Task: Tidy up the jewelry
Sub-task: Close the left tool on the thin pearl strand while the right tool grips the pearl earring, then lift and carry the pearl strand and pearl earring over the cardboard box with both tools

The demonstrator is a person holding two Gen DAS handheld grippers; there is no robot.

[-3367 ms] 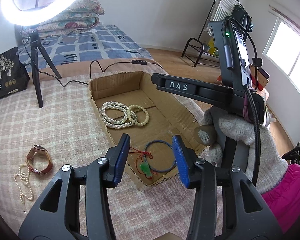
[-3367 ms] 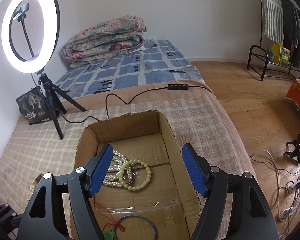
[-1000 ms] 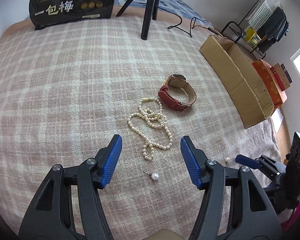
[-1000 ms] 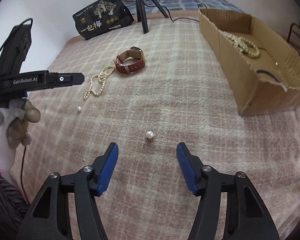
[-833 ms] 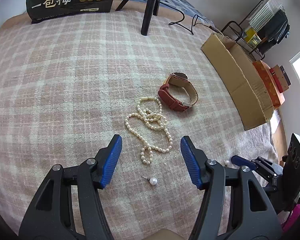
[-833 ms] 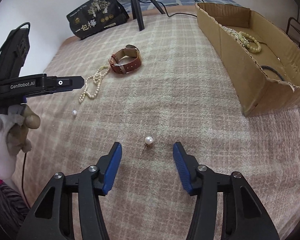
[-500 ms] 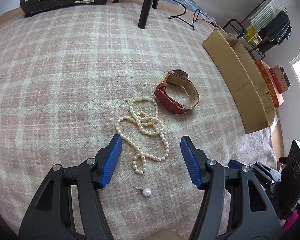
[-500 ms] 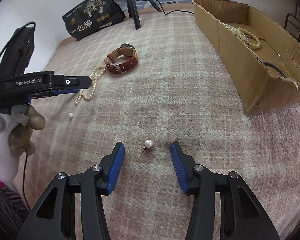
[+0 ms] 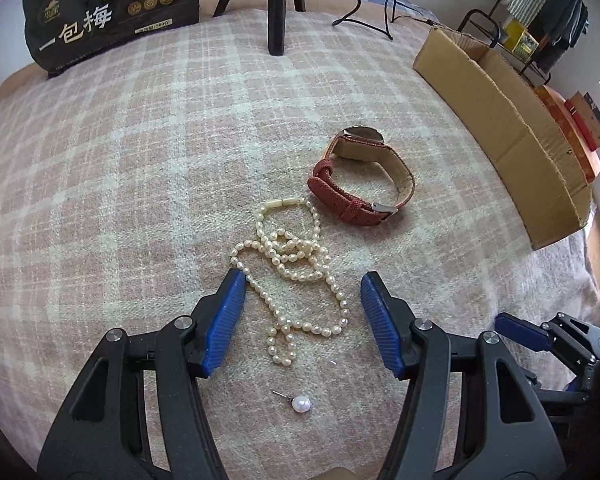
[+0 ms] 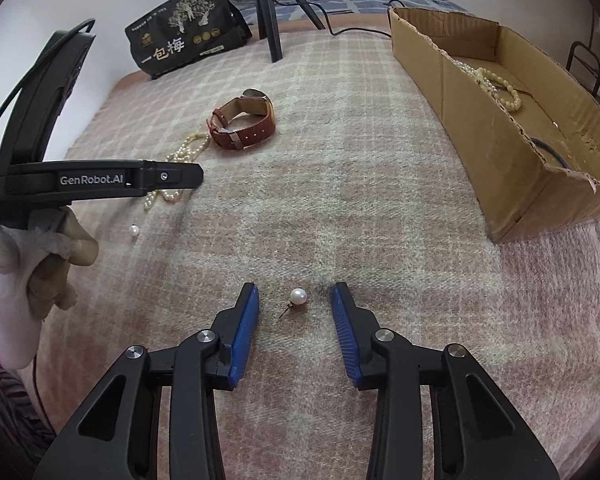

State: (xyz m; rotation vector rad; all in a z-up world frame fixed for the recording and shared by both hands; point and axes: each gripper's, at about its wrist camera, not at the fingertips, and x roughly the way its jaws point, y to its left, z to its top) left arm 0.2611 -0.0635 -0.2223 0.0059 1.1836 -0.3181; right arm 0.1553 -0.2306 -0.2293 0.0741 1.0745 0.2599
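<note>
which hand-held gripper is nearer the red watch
Left. The left hand-held gripper straddles the pearl necklace just short of the red watch; the right hand-held gripper sits farther back, around a pearl earring.

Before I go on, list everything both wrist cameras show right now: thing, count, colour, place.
Pearl stud earring: 2, white; one between the right gripper's jaws, untouched, another near the left gripper, both on the blanket.
Pearl bead necklace: 1, cream; blanket, partly between the left jaws.
Leather-strap wristwatch: 1, red-brown; beside the necklace.
Cardboard box: 1, brown; blanket's right side, holding bead strands and a dark ring.
Snack bag: 1, black; far edge.
Tripod: 1, black; far edge.
Plaid blanket: 1, pink-cream.
Left gripper: open.
Right gripper: jaws have just been closing, still apart.
Gloved hand: 1, white; holding the left gripper.
</note>
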